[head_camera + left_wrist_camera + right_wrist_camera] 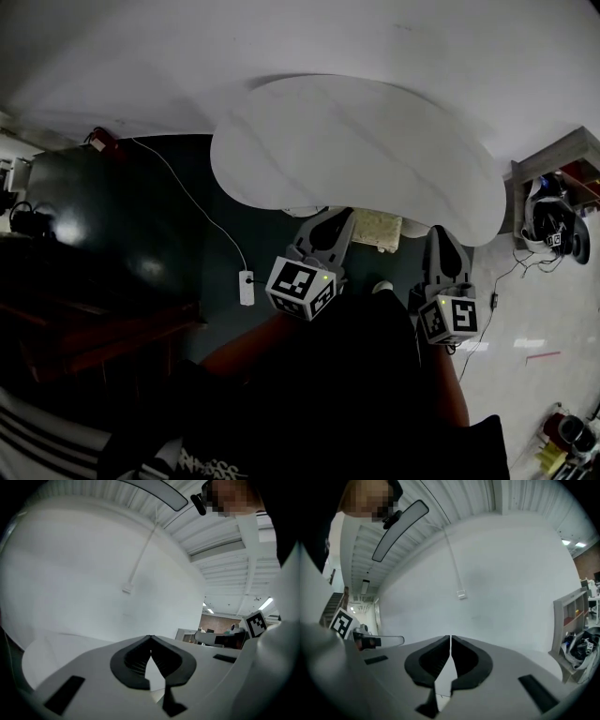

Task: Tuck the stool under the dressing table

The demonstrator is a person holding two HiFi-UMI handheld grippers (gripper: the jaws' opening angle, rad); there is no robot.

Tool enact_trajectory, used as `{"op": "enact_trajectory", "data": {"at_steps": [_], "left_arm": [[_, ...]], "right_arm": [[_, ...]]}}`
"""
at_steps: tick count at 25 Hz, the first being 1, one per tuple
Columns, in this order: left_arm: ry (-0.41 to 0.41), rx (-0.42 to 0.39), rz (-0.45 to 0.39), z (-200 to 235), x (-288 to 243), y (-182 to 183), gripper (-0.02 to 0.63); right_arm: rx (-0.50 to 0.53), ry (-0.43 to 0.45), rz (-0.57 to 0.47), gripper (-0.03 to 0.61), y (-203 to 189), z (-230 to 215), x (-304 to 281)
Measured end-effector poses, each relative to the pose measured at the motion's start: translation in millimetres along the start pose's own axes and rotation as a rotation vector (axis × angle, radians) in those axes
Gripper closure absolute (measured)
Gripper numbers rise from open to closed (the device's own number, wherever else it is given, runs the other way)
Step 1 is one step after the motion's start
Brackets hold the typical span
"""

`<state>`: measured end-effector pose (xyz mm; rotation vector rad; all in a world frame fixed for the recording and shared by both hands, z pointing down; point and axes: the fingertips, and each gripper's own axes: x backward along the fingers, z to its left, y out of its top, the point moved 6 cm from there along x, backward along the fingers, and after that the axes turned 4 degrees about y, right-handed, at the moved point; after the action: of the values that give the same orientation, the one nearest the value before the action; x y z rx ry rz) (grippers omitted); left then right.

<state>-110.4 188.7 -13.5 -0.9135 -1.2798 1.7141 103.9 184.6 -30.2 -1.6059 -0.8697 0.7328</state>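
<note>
The white kidney-shaped dressing table point(356, 150) stands against the white wall. Under its front edge a beige patterned piece point(377, 229), apparently the stool's seat, shows between my two grippers; the rest of the stool is hidden by the tabletop. My left gripper point(330, 225) is raised just in front of the table edge, and my right gripper point(442, 242) is beside it on the right. Both point level toward the wall. In the left gripper view the left gripper point(150, 637) is shut with nothing between its jaws, and the right gripper point(450, 637) looks the same in the right gripper view.
A white power strip point(247, 287) with a cable lies on the dark floor left of the table. Dark furniture point(84, 309) fills the left side. A low shelf point(553, 159) with a dark object point(553, 225) stands at the right.
</note>
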Motion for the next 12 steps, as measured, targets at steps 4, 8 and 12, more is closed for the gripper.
{"op": "enact_trajectory", "data": {"at_steps": [4, 8, 12], "left_arm": [[-0.016, -0.059, 0.027, -12, -10, 2, 0.598], [-0.052, -0.099, 0.020, -22, -12, 5, 0.598], [-0.053, -0.128, 0.002, -23, -12, 7, 0.598]], "right_arm": [[0.029, -0.016, -0.022, 0.535, -1, 7, -5], [0.089, -0.015, -0.008, 0.536, 2, 16, -12], [0.131, 0.013, -0.007, 0.537, 5, 29, -23]]}}
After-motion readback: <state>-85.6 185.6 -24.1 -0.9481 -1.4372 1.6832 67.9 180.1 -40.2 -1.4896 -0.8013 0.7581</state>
